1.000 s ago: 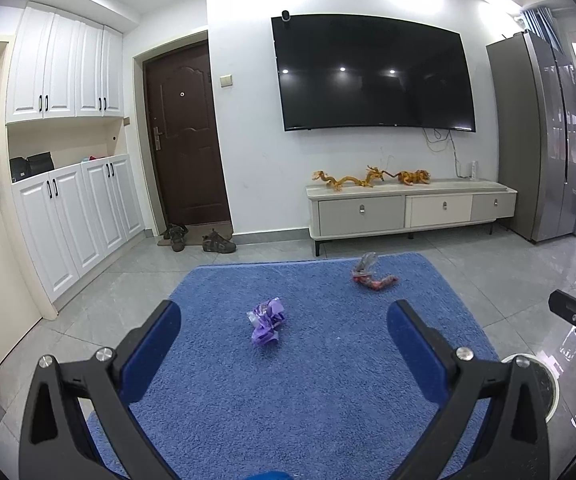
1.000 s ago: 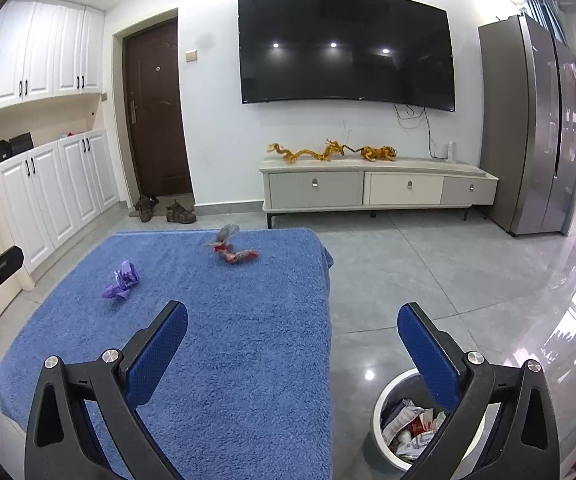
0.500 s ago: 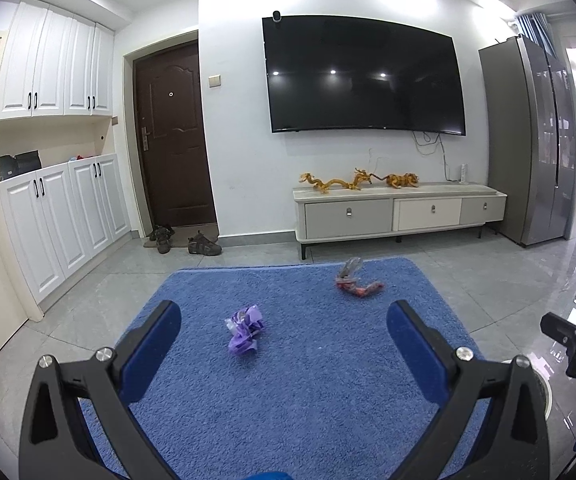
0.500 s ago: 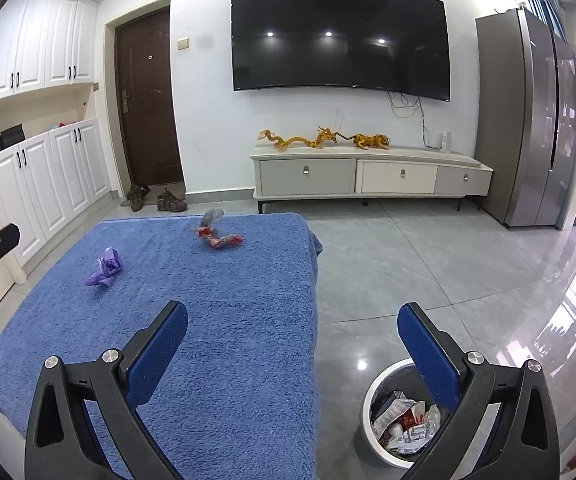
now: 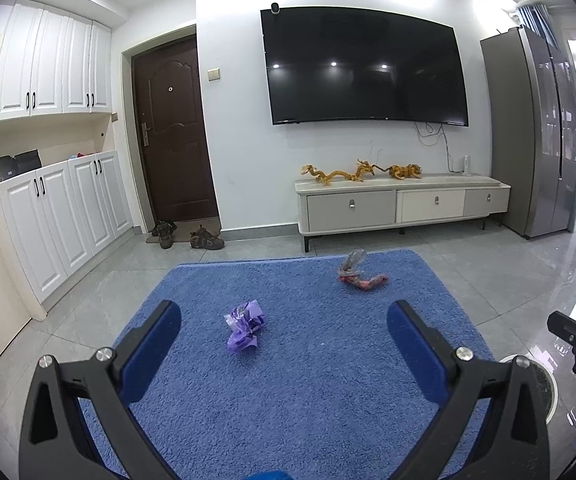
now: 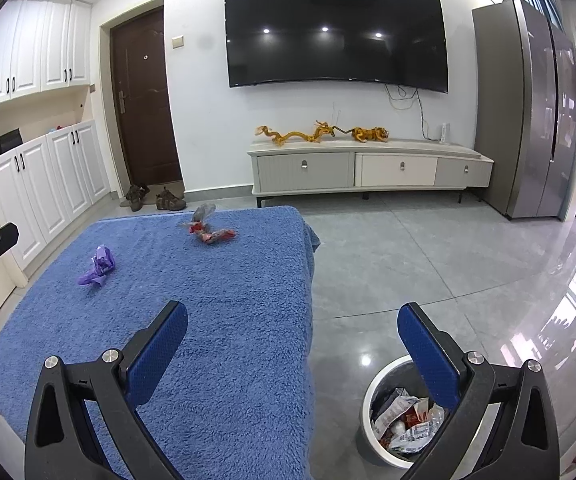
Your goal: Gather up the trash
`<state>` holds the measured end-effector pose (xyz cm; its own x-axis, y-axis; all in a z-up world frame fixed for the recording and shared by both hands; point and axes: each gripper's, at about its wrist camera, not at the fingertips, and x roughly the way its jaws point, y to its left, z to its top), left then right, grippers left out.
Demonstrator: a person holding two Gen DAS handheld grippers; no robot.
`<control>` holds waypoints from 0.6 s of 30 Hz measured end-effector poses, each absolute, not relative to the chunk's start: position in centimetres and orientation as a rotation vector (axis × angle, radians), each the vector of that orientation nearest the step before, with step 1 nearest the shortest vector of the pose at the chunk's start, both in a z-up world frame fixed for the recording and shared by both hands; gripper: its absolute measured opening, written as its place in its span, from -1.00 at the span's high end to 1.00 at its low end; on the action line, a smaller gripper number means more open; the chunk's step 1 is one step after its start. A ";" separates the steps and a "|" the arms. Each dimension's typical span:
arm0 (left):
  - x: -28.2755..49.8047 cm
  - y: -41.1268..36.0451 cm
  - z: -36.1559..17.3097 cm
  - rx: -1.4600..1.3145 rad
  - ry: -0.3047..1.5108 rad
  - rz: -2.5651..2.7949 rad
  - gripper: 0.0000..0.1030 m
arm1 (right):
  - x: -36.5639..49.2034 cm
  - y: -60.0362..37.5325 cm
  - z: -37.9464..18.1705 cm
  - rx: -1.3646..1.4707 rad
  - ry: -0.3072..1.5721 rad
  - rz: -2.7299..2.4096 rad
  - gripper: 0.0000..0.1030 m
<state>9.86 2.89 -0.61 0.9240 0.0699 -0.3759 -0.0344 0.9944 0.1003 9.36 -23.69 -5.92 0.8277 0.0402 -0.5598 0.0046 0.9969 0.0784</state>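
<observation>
A crumpled purple wrapper [image 5: 245, 327] lies on the blue fleece-covered table [image 5: 307, 400], just ahead of my open left gripper [image 5: 284, 322] and slightly left of its centre. A red and grey wrapper [image 5: 357, 274] lies farther back near the far edge. In the right wrist view the purple wrapper [image 6: 98, 266] and the red and grey wrapper [image 6: 208, 230] sit far left of my open right gripper [image 6: 292, 328], which hovers over the table's right edge [image 6: 309, 320]. A white trash bin [image 6: 401, 414] holding several wrappers stands on the floor below its right finger. Both grippers are empty.
A TV stand [image 6: 367, 170] with golden dragon figures stands against the far wall under a large TV [image 6: 335, 30]. White cabinets [image 5: 60, 216], a brown door [image 5: 172, 132] and shoes [image 5: 186, 236] are at left. A grey fridge [image 6: 527, 112] stands right. Glossy grey floor tiles [image 6: 427, 264] surround the table.
Both grippers have tilted and shifted slightly, so the wrappers and the bin have moved in view. The purple wrapper now sits a bit left of the left gripper's centre. Nothing was grasped.
</observation>
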 end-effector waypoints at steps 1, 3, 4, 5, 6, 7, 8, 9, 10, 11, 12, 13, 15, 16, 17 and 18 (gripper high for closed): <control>9.9 3.0 -0.6 0.093 0.388 0.055 -1.00 | 9.4 -23.7 -6.0 0.080 0.597 0.022 -0.99; 9.9 3.1 -0.7 0.093 0.388 0.055 -1.00 | 9.6 -23.6 -6.1 0.076 0.604 0.030 -0.99; 9.9 3.1 -0.7 0.091 0.389 0.054 -1.00 | 9.7 -23.5 -6.2 0.070 0.606 0.033 -0.99; 10.0 3.1 -0.8 0.091 0.391 0.051 -1.00 | 9.7 -23.4 -6.2 0.063 0.607 0.036 -0.99; 10.0 3.1 -0.8 0.095 0.392 0.050 -1.00 | 9.7 -23.3 -6.3 0.061 0.608 0.038 -0.99; 10.1 3.0 -0.8 0.098 0.392 0.050 -1.00 | 9.7 -23.2 -6.3 0.062 0.609 0.043 -0.99; 10.1 3.0 -0.8 0.100 0.393 0.048 -1.00 | 9.7 -23.2 -6.4 0.063 0.610 0.046 -0.99; 10.0 2.9 -0.9 0.102 0.395 0.046 -1.00 | 9.7 -23.2 -6.4 0.061 0.611 0.046 -0.99; 10.0 2.9 -1.0 0.103 0.396 0.046 -1.00 | 9.7 -23.2 -6.4 0.059 0.612 0.044 -0.99; 10.0 2.8 -1.0 0.102 0.398 0.045 -1.00 | 9.7 -23.2 -6.4 0.059 0.612 0.044 -0.99; 10.1 2.7 -1.1 0.101 0.400 0.043 -1.00 | 9.7 -23.3 -6.3 0.060 0.612 0.044 -0.99; 10.1 2.7 -1.1 0.099 0.402 0.042 -1.00 | 9.7 -23.4 -6.4 0.061 0.613 0.042 -0.99; 10.1 2.7 -1.2 0.094 0.401 0.040 -1.00 | 9.7 -23.5 -6.4 0.064 0.615 0.040 -0.99; 10.1 2.7 -1.2 0.094 0.401 0.040 -1.00 | 9.7 -23.5 -6.4 0.064 0.616 0.041 -0.99; 10.1 2.7 -1.2 0.095 0.401 0.040 -1.00 | 9.7 -23.5 -6.5 0.063 0.616 0.040 -0.99; 10.1 2.8 -1.2 0.094 0.403 0.039 -1.00 | 9.7 -23.5 -6.5 0.062 0.617 0.040 -0.99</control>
<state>10.09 2.76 -1.24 0.9194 0.0565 -0.3893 -0.0193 0.9949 0.0990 9.65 -23.51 -6.54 0.8147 0.0556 -0.5772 -0.0185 0.9974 0.0700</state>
